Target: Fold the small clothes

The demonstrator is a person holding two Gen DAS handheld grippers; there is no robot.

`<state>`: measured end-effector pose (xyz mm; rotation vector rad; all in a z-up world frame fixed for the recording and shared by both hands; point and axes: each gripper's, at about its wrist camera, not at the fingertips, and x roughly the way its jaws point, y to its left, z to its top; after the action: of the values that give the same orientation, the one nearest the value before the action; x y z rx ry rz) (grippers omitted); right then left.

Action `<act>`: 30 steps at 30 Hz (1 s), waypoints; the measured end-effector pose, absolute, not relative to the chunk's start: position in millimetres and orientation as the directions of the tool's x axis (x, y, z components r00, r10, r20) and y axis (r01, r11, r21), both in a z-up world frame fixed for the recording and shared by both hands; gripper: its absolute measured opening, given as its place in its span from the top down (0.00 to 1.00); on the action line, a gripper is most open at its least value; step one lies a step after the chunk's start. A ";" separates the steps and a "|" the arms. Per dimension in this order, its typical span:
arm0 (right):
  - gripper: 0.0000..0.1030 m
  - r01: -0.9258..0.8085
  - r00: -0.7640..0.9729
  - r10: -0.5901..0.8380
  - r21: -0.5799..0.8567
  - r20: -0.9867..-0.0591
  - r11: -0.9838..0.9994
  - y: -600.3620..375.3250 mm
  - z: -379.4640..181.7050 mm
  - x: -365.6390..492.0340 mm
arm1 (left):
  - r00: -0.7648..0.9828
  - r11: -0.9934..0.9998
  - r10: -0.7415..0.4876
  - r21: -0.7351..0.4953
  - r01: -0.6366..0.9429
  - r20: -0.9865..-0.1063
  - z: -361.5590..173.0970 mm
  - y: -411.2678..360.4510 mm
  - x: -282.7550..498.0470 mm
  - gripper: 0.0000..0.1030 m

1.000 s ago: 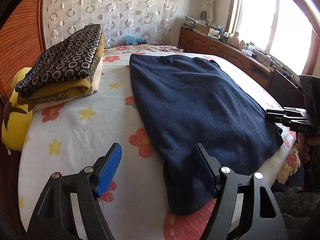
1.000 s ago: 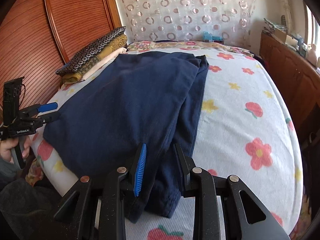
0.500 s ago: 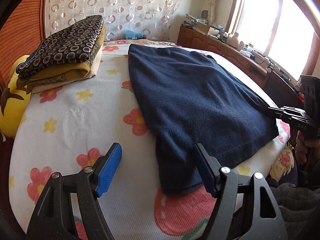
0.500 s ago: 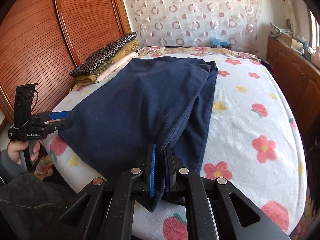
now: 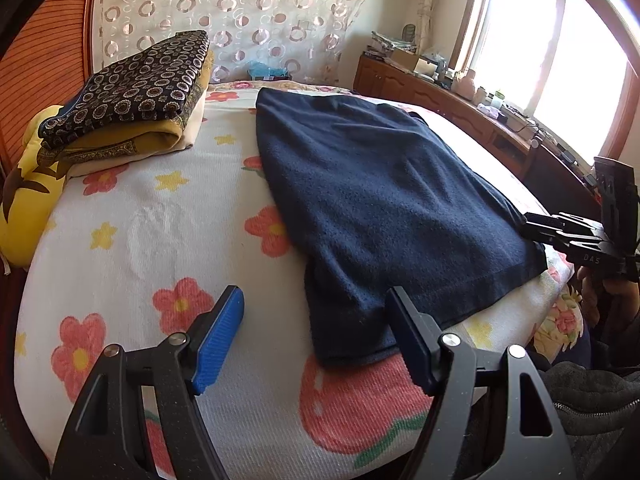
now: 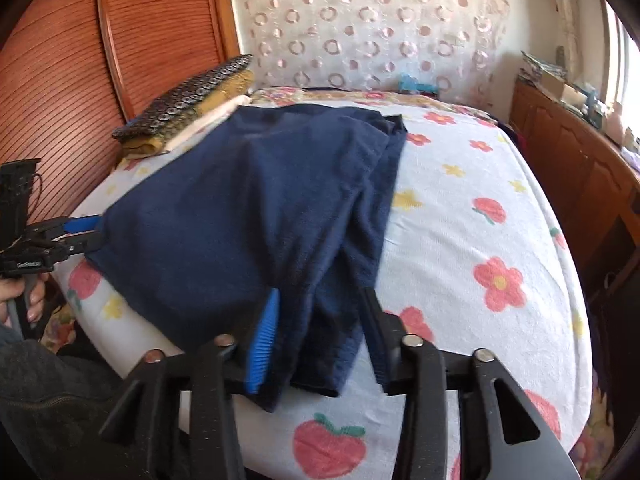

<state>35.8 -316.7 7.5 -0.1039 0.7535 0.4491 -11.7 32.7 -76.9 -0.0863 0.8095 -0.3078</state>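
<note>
A dark navy garment [image 5: 384, 200] lies flat along the bed, its near hem at the front edge; it also shows in the right wrist view [image 6: 256, 216]. My left gripper [image 5: 316, 328] is open, its jaws wide apart around the garment's near left corner, not pinching it. My right gripper [image 6: 320, 320] is open, its jaws astride the garment's near right corner, where a folded strip of cloth lies between them. Each gripper shows in the other's view, at the garment's edge: the right one [image 5: 540, 224] and the left one [image 6: 86, 232].
The bed has a white sheet with flowers [image 5: 132, 248]. A stack of folded patterned cloths [image 5: 136, 92] lies by the headboard beside a yellow pillow [image 5: 24, 196]. A wooden cabinet [image 6: 576, 168] runs along the right side. A curtain [image 6: 360, 28] hangs behind.
My right gripper was shut on the garment's corner half a second ago and has now opened. The garment was drawn towards the front edge of the bed. My left gripper stayed open.
</note>
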 end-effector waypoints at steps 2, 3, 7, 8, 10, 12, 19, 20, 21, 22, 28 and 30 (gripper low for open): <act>0.48 -0.423 0.639 0.348 0.065 -0.686 0.904 -318.7 6.9 35.6 | 0.648 0.952 -0.305 -0.195 0.237 -0.698 -76.8 32.5 -12.2 0.29; 0.47 -0.419 0.638 0.342 0.062 -0.690 0.906 -319.2 6.3 35.4 | 0.646 0.950 -0.310 -0.201 0.239 -0.697 -76.6 32.6 -12.3 0.33; 0.45 -0.423 0.615 0.351 0.080 -0.706 0.903 -319.9 4.0 33.0 | 0.638 0.941 -0.337 -0.228 0.251 -0.692 -75.4 32.7 -12.3 0.50; 0.45 -0.429 0.610 0.356 0.083 -0.708 0.899 -320.7 4.9 32.2 | 0.636 0.939 -0.343 -0.232 0.254 -0.691 -75.7 32.3 -12.4 0.52; 0.45 -0.446 0.595 0.380 0.101 -0.708 0.889 -320.3 5.9 30.5 | 0.635 0.937 -0.347 -0.235 0.257 -0.690 -75.3 31.1 -13.0 0.56; 0.45 -0.470 0.576 0.417 0.133 -0.703 0.873 -318.4 6.0 29.9 | 0.634 0.936 -0.350 -0.237 0.259 -0.690 -75.4 30.8 -12.9 0.56; 0.74 -0.503 0.585 0.409 0.083 -0.700 0.860 -306.1 1.8 31.4 | 0.625 0.929 -0.368 -0.247 0.275 -0.688 -75.2 30.1 -11.6 0.58; 0.80 -0.502 0.588 0.411 0.084 -0.697 0.861 -305.8 0.8 32.7 | 0.623 0.926 -0.377 -0.257 0.277 -0.686 -75.6 30.5 -11.3 0.63; 0.84 -0.503 0.588 0.420 0.095 -0.691 0.859 -306.6 -0.1 34.2 | 0.621 0.926 -0.376 -0.261 0.271 -0.688 -76.0 30.8 -10.1 0.75; 0.87 -0.502 0.586 0.432 0.111 -0.685 0.858 -308.1 -1.2 36.2 | 0.620 0.929 -0.370 -0.259 0.265 -0.692 -75.9 30.7 -8.7 0.81; 0.91 -0.514 0.624 0.513 0.184 -0.590 0.838 -321.4 7.1 33.9 | 0.671 0.923 -0.386 -0.267 0.278 -0.633 -50.8 29.5 -7.5 0.93; 0.91 -0.511 0.650 0.517 0.183 -0.557 0.840 -324.9 15.2 34.5 | 0.704 0.927 -0.374 -0.262 0.268 -0.604 -35.9 30.0 -2.7 0.93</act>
<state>34.5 -324.9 15.2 0.0102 0.6357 0.5837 -2.7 30.0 -35.9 -0.1595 0.7052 -0.3585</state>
